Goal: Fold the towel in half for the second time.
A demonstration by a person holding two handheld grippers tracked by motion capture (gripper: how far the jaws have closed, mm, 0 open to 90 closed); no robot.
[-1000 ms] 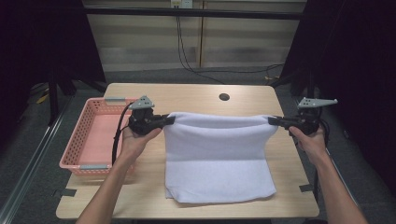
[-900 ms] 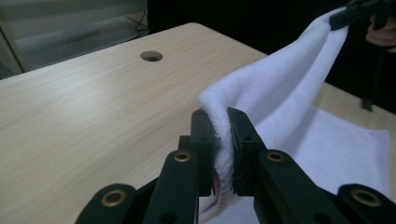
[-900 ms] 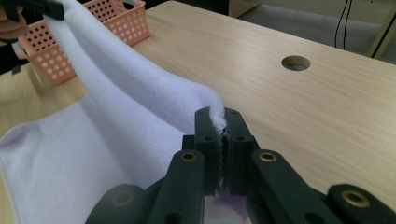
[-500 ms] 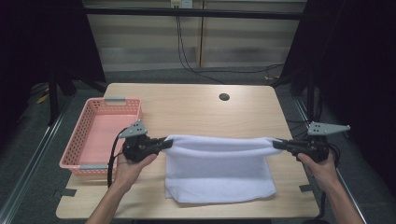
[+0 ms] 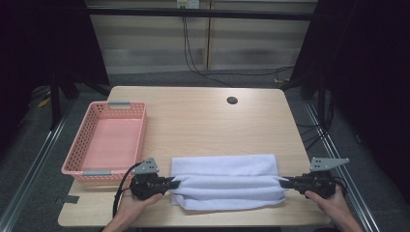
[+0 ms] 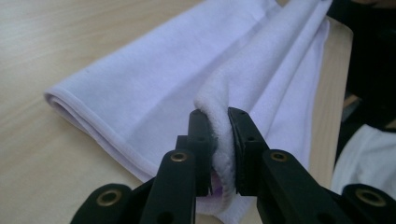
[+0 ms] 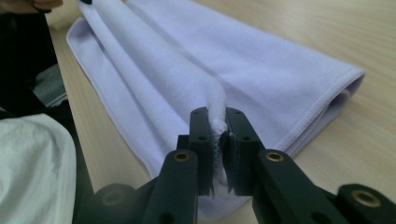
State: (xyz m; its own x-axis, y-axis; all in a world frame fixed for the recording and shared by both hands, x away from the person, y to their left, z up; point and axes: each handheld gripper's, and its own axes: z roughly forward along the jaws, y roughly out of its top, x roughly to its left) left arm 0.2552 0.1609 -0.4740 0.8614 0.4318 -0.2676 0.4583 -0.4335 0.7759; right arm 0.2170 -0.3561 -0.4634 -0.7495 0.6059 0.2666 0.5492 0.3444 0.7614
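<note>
Table (image 5: 208, 121): light wood, small dark hole (image 5: 232, 100) near far edge. Pink basket (image 5: 109, 142) at left side. White towel (image 5: 226, 181) folded flat near front edge. Left gripper (image 5: 170, 183) pinches towel's left end; jaws just eased slightly. Right gripper (image 5: 283, 182) pinches right end; jaws just eased, cloth between pads.
</note>
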